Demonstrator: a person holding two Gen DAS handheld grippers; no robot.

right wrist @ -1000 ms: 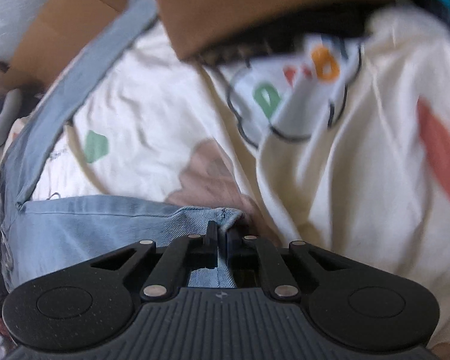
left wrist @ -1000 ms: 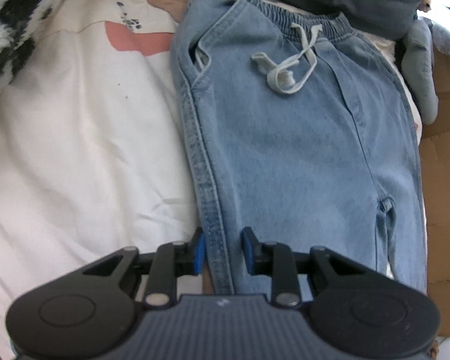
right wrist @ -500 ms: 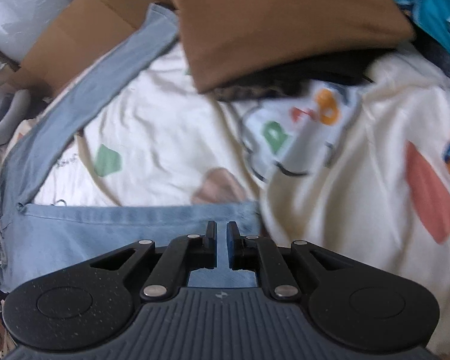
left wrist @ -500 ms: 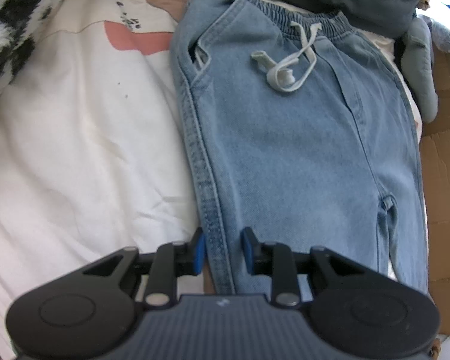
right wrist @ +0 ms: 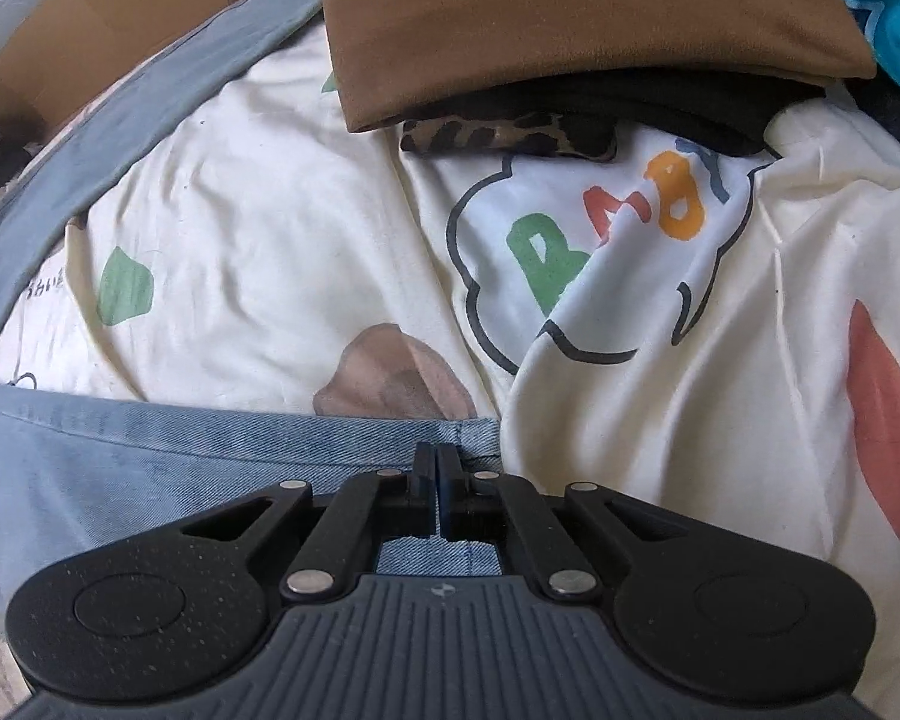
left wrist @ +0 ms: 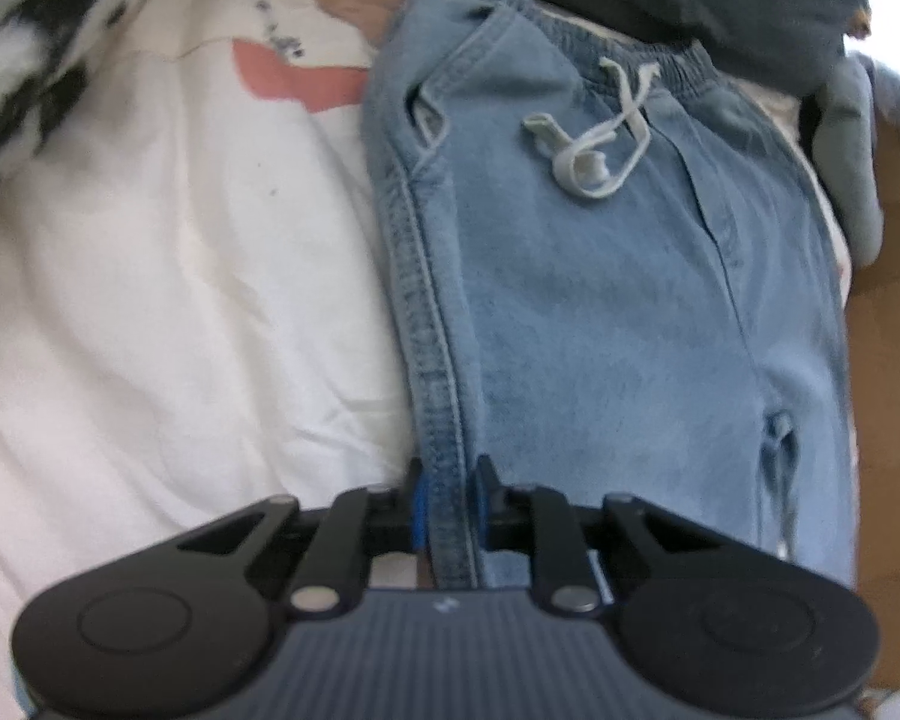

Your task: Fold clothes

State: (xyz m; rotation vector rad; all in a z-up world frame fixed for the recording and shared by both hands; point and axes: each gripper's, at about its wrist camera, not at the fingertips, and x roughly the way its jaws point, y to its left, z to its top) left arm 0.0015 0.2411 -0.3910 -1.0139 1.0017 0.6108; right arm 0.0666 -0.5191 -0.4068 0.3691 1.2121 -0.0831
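A cream sheet (right wrist: 282,228) with coloured prints covers the bed: a green patch (right wrist: 125,288), a brown blob (right wrist: 396,375), a red shape (right wrist: 888,426) and a cloud outline with coloured letters (right wrist: 606,240). At its far edge lies a brown cushion (right wrist: 570,24) over dark cloth and a leopard-print strip (right wrist: 510,138). Cardboard (right wrist: 108,18) shows beyond the far left corner. In the left view, a black-and-white fleece (left wrist: 36,42) sits at the far left corner and a grey plush (left wrist: 852,144) at the right edge.
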